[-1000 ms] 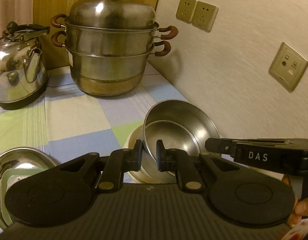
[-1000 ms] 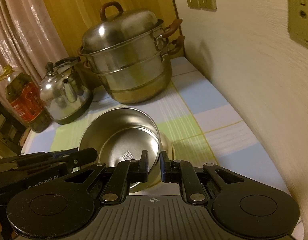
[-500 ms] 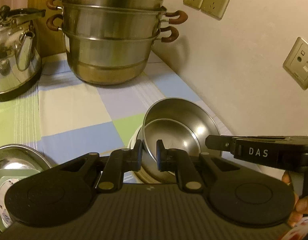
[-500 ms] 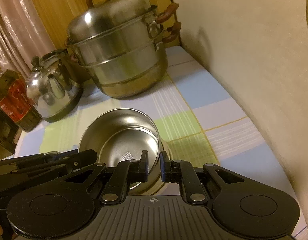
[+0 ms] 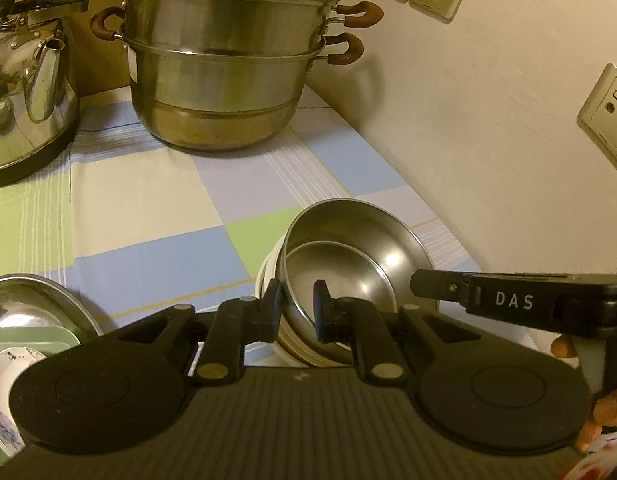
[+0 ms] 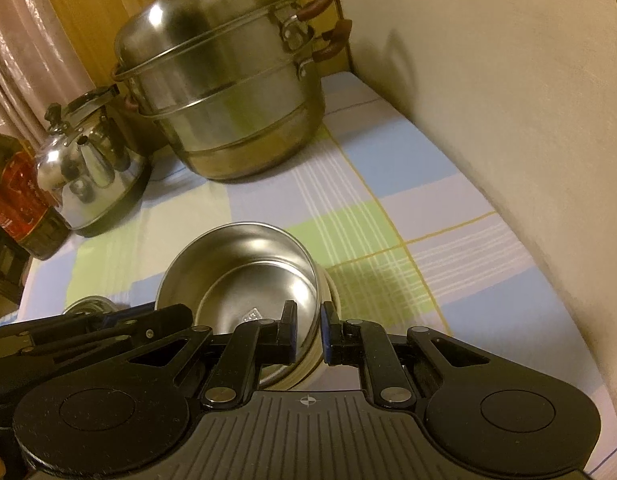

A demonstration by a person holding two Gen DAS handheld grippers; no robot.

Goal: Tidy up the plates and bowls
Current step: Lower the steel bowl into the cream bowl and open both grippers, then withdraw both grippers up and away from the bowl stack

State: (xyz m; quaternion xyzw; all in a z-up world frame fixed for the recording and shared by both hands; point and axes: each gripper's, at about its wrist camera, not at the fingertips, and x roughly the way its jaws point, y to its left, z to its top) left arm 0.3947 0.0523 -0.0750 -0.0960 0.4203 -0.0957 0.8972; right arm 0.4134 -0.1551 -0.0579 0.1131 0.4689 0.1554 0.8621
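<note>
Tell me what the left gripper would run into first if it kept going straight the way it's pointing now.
The left gripper is already shut on the near rim of the steel bowl, so pushing on would drive into that bowl's inside wall and the cream bowl it appears nested in. Beyond lies checked tablecloth; depth is unclear.

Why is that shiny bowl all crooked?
The steel bowl sits tilted in the white bowl beneath it because both grippers, left and right, pinch its rim. Nothing looks spilled or broken.
</note>
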